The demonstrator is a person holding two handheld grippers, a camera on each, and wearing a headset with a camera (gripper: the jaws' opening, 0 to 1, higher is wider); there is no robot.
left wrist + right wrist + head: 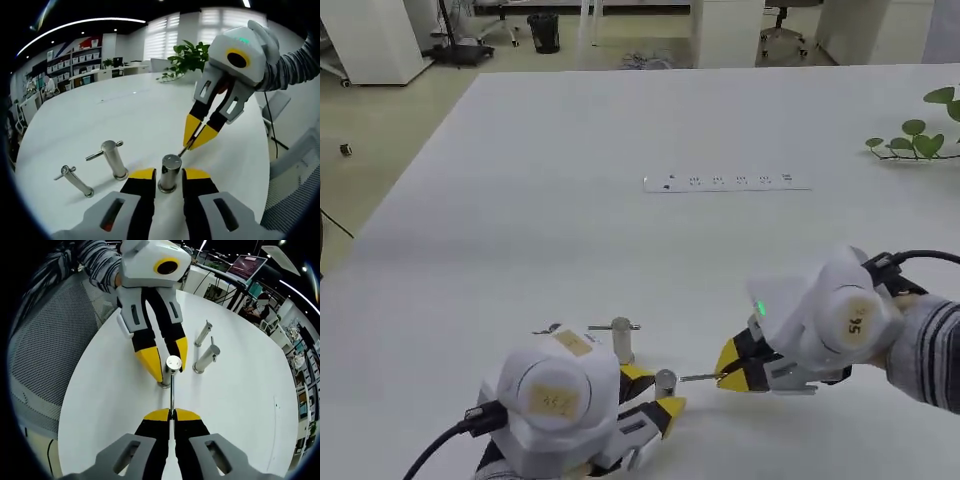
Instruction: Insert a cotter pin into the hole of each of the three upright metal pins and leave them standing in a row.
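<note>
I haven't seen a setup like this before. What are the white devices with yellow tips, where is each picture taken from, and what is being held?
There is no robot here: a person holds a two-jaw gripper in each hand. The head view looks down from a headset. Each round picture comes from a camera riding on one gripper. The left gripper is closed around an upright metal pin on the white table. The right gripper pinches a thin cotter pin, its tip at that pin's head. Beside it stand a second metal pin and a third metal pin, each already crossed by a cotter pin.
</note>
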